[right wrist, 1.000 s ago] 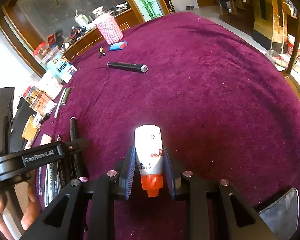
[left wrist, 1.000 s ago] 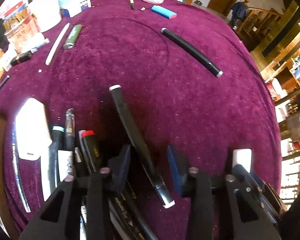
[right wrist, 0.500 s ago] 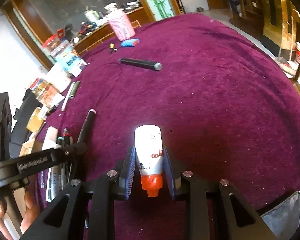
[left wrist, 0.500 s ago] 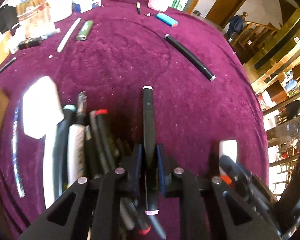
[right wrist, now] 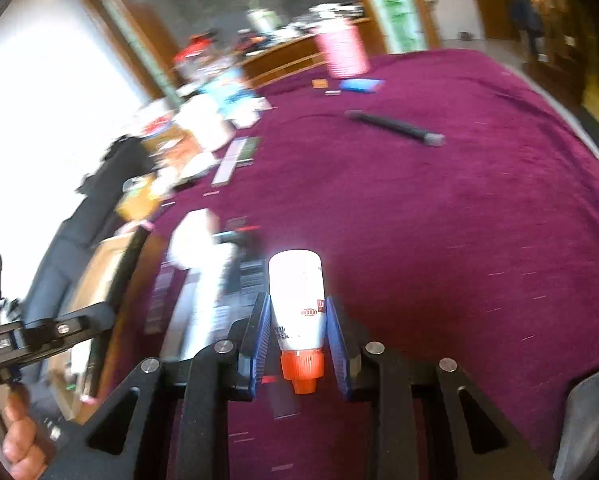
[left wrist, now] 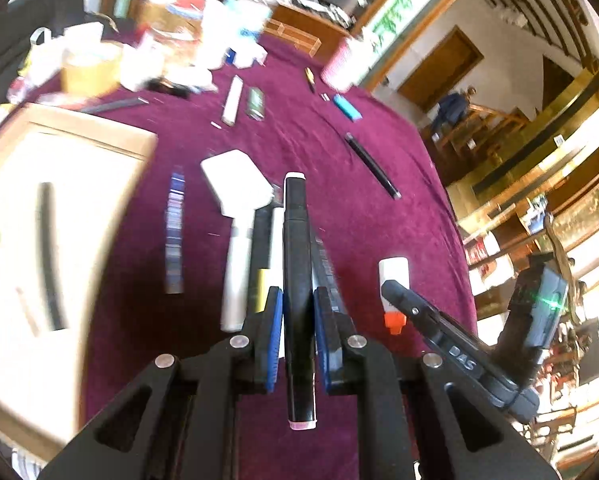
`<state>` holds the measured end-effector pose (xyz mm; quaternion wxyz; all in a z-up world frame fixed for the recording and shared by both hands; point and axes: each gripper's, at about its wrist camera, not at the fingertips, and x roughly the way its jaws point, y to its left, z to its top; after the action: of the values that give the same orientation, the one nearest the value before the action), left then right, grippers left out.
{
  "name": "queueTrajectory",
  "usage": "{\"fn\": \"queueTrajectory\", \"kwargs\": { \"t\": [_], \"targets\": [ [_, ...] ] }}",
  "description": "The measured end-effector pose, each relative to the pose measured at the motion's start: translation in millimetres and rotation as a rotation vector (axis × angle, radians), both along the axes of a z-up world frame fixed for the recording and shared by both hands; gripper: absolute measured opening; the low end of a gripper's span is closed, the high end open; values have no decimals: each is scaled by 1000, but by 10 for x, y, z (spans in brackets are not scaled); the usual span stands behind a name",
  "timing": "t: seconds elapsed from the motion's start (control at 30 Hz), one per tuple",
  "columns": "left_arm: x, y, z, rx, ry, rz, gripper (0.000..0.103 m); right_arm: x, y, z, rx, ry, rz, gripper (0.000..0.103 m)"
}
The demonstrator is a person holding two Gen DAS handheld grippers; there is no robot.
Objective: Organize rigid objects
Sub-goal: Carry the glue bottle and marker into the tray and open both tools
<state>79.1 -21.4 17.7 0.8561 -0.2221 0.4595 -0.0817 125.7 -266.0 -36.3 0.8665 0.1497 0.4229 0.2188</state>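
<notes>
1. Marker [left wrist: 297, 264], black with a pale cap at each end, sat pinched between the blue pads of our left gripper [left wrist: 298, 312], its length running forward along the fingers and raised above the purple tablecloth [left wrist: 339, 168].
2. Our right gripper [right wrist: 297, 320] had its jaws pressed on a white glue bottle [right wrist: 297, 296], orange cap toward the camera; the same bottle showed in the left view just right of the marker.
3. Below the marker lay a row of pens and markers [left wrist: 255, 256] side by side, with a white flat block [left wrist: 237, 182] at their far end and a tan cardboard box [left wrist: 59, 216] to the left. Both views were blurred, so we could not tell the row's items apart.
4. Farther off, a long black stick [left wrist: 371, 164], a blue lighter [left wrist: 347, 106] and a pink cup [left wrist: 337, 66] lay well apart on the cloth.
5. We judged the step in hand to be the carry: both grippers were loaded and neither thing was set down yet.
6. We judged that the next move called for choosing a spot, whether box or row, lowering the marker parallel to its neighbours, and spreading the jaws only once it rested, without nudging the row.
</notes>
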Motion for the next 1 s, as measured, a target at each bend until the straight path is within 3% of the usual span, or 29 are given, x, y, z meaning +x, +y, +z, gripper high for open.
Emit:
{"fn": "queueTrajectory", "kwargs": {
  "t": [0.13, 0.47, 0.63, 1.0],
  "targets": [
    [-223, 435, 126, -4, -21, 69, 15, -151, 552, 240, 79, -9, 145, 30],
    [-471, 1519, 128, -20, -24, 276, 15, -248, 1881, 398, 27, -32, 394, 30],
    [-440, 1873, 7, -37, -5, 343, 15, -173, 2271, 384, -19, -27, 448, 30],
    [-171, 2215, -274, -47, 53, 382, 15, 253, 2849, 121, -97, 43, 492, 30]
  ]
}}
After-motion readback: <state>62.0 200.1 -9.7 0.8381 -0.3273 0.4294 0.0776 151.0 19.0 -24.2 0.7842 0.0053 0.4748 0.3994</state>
